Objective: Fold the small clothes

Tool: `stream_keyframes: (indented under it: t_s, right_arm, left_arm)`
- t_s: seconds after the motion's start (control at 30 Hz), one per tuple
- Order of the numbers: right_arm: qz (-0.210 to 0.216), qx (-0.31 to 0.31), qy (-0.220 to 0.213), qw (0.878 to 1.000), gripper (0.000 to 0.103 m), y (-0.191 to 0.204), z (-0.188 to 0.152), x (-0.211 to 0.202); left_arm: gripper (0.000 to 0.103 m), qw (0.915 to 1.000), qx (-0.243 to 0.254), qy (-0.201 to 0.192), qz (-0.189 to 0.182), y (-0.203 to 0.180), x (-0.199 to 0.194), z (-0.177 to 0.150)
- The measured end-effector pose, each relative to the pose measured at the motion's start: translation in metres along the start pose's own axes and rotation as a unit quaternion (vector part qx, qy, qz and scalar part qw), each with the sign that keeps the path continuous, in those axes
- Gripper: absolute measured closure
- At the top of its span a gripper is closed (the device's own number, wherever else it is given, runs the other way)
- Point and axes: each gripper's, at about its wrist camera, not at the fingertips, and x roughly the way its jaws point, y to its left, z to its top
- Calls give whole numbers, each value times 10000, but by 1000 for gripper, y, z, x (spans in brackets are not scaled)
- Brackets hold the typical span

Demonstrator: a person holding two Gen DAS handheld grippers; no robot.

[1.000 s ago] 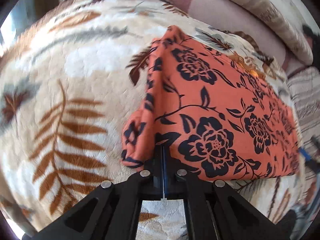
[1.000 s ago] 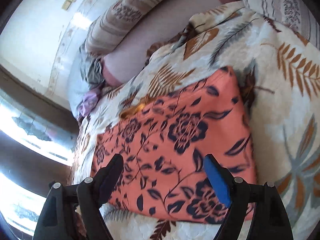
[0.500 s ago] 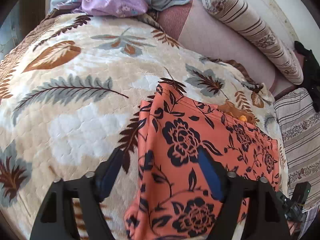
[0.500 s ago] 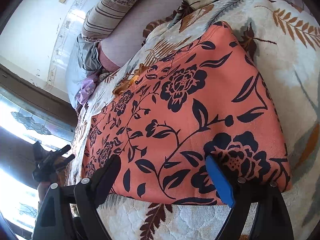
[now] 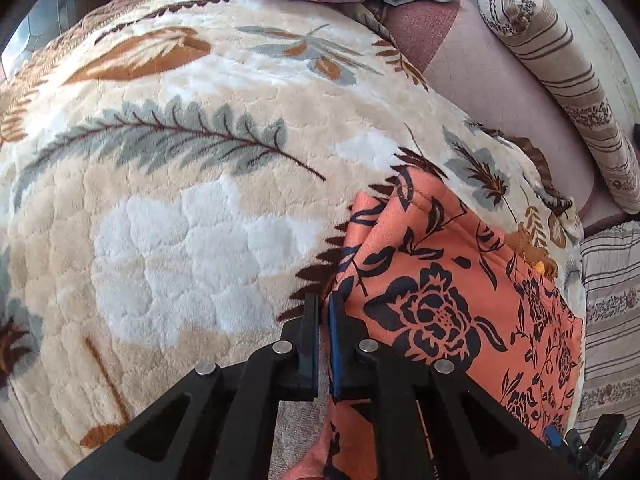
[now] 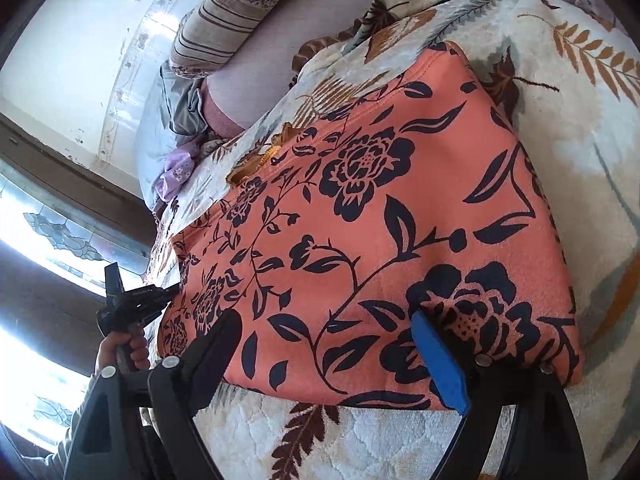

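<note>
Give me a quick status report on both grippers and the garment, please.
Left gripper shut at the orange floral garment edge; grip unclear. Right gripper open over its near edge. Garment flat on leaf-print blanket. No obstruction seen.

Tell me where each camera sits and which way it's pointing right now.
Left wrist: sits on the left claw, looking across the leaf-print blanket toward the striped bolster; its shut black fingers show.
Right wrist: sits on the right claw, looking over the orange floral garment toward the window; its open fingers show, plus the person's left hand.
Shared: garment, blanket, bolster.
</note>
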Motion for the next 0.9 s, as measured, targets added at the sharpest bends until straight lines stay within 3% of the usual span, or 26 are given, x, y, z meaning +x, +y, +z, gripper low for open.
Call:
stream_keyframes:
  t_s: [0.13,0.27,0.3,0.33,0.4,0.47,0.5,0.53,0.57,0.63,0.67,0.7,0.73,0.9]
  right_arm:
    - [36,245,-31,9997,14,-3,10,-6]
    - [-41,186,31,9998,14,-4,13,-2]
    - [-59,154,37,9999,14,-4,11,0]
    - [-61,129,21,9999,14,-4,10,1]
    - [-34,104,-50,9999,14,-5,8,2]
    - [6,110,-110,9999,14,-6,6,1]
    - [23,115,-126,9999,14,-6,5,1]
    - [31,120,-124,9998,14,-7,5,0]
    - [28,123,-107,9999,14,-7,4,0]
    - [3,130,-38,9999,14,-6,6,0]
    - [-24,166,-8,9999,14,-5,7,-1]
    - [-48,220,5,9997,14,-4,9,-3]
    - [-36,254,-12,9997,14,-1,12,-6]
    - [286,18,-412,9987,13,23,45,-13]
  left_arm:
    - [99,9995,243,124,174,0,2,-2]
    - [96,9995,103,-140,-267,7,-9,5]
    - [85,9991,105,-243,-339,4,-12,11]
    - [62,9986,136,-333,-391,-2,-13,18]
    - [41,9978,279,-455,-390,-16,-9,32]
    - [42,9972,487,-404,-396,-29,2,44]
    - [46,9974,564,-289,-331,-35,9,48]
    - [92,9973,683,-159,-216,-40,18,50]
    - [95,9965,836,-3,98,-45,26,51]
    - [102,9951,867,-173,450,-37,28,49]
    - [103,9926,715,-262,943,-26,32,49]
    - [103,9941,474,-266,940,-11,35,49]
    - [103,9973,242,-251,646,1,35,49]
    - [100,9973,441,-536,235,-6,-7,39]
